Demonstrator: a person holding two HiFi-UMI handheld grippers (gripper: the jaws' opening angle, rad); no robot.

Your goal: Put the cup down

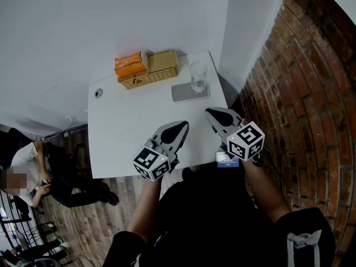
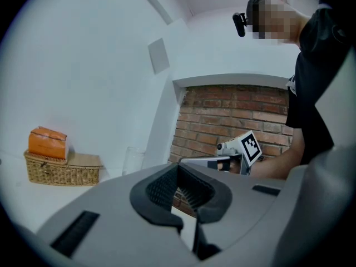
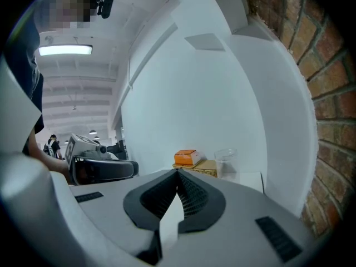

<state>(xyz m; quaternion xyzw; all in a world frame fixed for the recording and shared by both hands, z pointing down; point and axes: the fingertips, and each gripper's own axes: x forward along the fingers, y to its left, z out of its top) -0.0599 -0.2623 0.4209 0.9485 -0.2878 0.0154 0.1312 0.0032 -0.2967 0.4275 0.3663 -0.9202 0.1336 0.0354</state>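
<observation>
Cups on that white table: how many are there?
1. The clear cup stands on a flat grey pad near the far right corner of the table, beside the wicker basket. No other shows.

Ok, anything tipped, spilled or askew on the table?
Nothing stands out. The cup stands upright on the grey mat, no spill. The basket with the orange pack sits upright too. The left tool and right tool are shut, empty.

Soft, cool, even light falls on the white rectangular table (image 1: 128, 143). The red brick wall (image 1: 300, 93) to its right is dimmer. High to the table's left, a long ceiling strip lamp (image 3: 65, 50) burns out white. Wide-angle bending curves the bricks and the corners go black. On the table, the clear glass cup (image 2: 132, 160) nearly fades into the pale background.
</observation>
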